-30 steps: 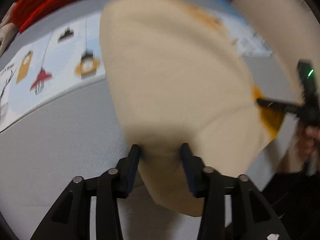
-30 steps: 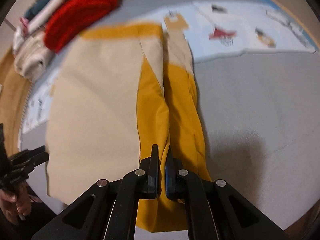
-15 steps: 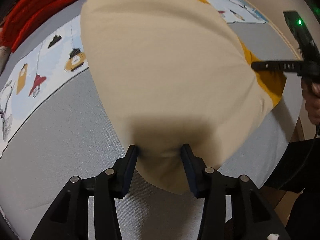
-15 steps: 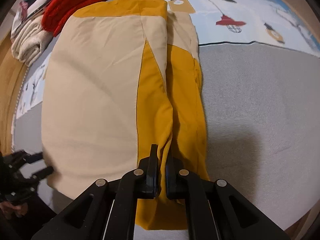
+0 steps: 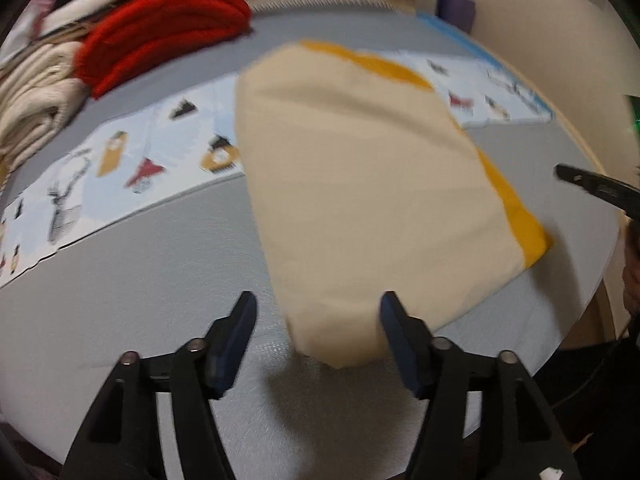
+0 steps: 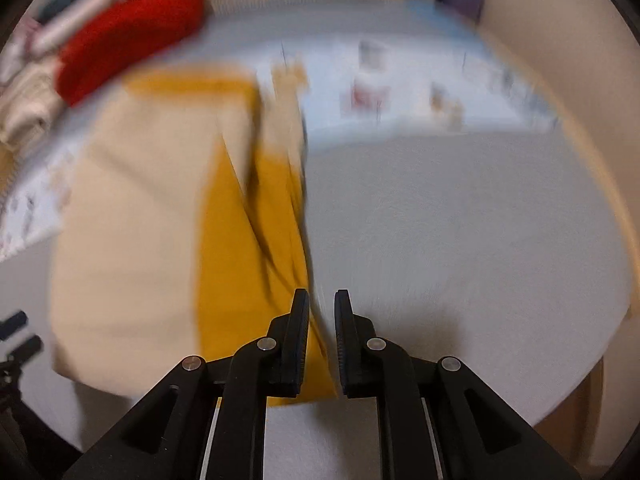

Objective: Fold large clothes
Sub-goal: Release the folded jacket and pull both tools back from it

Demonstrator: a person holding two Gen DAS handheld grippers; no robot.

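A folded cream and mustard-yellow garment (image 5: 360, 184) lies flat on the grey table (image 5: 120, 300); it also shows in the right wrist view (image 6: 168, 216). My left gripper (image 5: 318, 312) is open and empty, its jaws wide apart above the garment's near corner. My right gripper (image 6: 322, 308) is open by a small gap with nothing between its jaws, just off the garment's yellow right edge. The right gripper also shows in the left wrist view (image 5: 600, 190) at the far right. The right wrist view is blurred.
A stack of folded clothes, a red knit (image 5: 160, 40) on top and cream ones (image 5: 28, 92) beside it, sits at the back left. A light-blue patterned mat (image 5: 120, 164) runs across the table. The table's front edge (image 5: 592, 292) is near on the right.
Both grippers have let go of the garment, which now lies flat on the table. The left jaws opened wide; the right jaws parted slightly. Both drew back and up.
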